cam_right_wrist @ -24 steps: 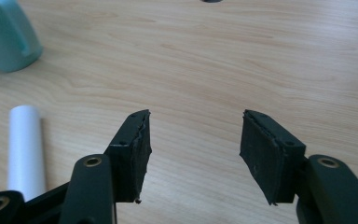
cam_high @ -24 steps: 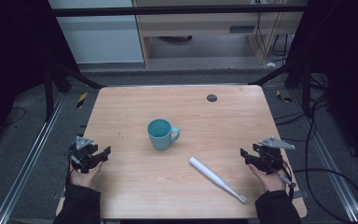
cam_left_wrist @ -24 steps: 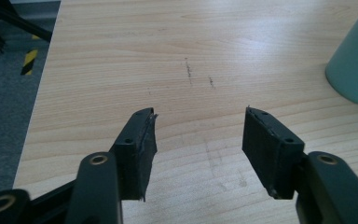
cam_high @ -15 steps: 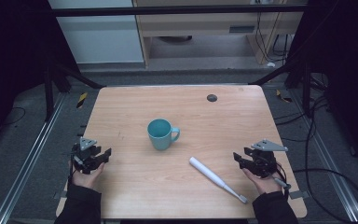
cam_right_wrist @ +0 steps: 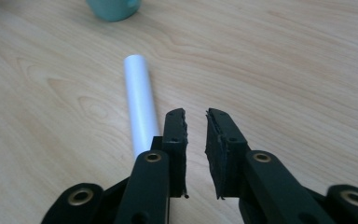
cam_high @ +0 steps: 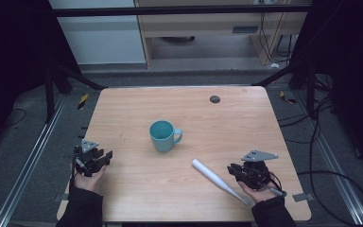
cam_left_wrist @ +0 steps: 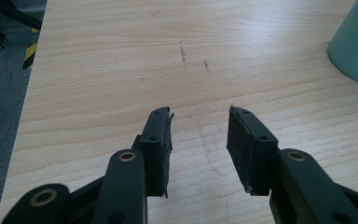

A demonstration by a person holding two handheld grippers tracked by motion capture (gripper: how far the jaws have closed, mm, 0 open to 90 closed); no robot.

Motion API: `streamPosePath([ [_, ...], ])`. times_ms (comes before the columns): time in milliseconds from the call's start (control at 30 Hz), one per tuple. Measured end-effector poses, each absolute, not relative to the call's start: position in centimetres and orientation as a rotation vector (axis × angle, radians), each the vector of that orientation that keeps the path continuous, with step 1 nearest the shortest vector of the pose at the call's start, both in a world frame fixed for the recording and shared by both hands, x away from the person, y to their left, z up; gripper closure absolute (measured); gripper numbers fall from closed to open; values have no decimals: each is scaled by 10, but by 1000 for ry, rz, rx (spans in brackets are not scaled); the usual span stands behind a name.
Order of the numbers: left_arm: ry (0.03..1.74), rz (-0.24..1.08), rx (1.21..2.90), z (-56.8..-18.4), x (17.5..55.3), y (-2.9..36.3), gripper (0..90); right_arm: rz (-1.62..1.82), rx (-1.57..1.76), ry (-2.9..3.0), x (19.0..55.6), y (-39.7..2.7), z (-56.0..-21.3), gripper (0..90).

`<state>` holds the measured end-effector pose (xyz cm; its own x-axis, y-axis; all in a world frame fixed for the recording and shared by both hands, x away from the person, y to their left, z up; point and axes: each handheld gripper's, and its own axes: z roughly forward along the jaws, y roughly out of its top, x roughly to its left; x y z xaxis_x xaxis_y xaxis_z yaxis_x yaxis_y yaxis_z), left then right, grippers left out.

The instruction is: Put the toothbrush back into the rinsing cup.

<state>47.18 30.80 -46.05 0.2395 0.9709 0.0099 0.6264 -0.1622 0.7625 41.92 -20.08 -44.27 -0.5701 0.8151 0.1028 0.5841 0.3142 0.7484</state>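
Item: white baton (cam_high: 216, 178), slim and tapering, lying flat on the counter (cam_high: 246, 118) just left of the right tool (cam_high: 233, 171).
Handling: likely light, stiff, smooth; may roll. Best gripped across the thick middle.
Right tool: jaws narrow, nothing between them, baton beside the left jaw.
Left tool (cam_high: 105, 158): jaws moderately apart, empty.
Nearby: teal mug (cam_high: 163, 135), mid-counter.
Surface: pale wood grain, faint scuffs.
Room: dim, dark frames, cables on grey floor.
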Motion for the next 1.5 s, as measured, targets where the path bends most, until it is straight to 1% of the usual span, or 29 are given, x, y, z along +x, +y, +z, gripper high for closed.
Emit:
streamPosePath([
  [133,1464,686,1871,-461,472,309,597,1120,1259,2304,416,-198,-443,840],
  [233,1466,686,1872,-461,472,309,597,1115,1266,2326,413,-197,-445,898],
  [433,1468,689,1873,-461,472,308,594,1108,1246,2353,409,-195,-445,900],
  [867,1469,691,1876,-461,472,308,581,1019,1252,2473,394,-187,-461,900],
  [1500,1472,694,1879,-462,472,309,576,898,1269,2531,396,-179,-475,900],
])
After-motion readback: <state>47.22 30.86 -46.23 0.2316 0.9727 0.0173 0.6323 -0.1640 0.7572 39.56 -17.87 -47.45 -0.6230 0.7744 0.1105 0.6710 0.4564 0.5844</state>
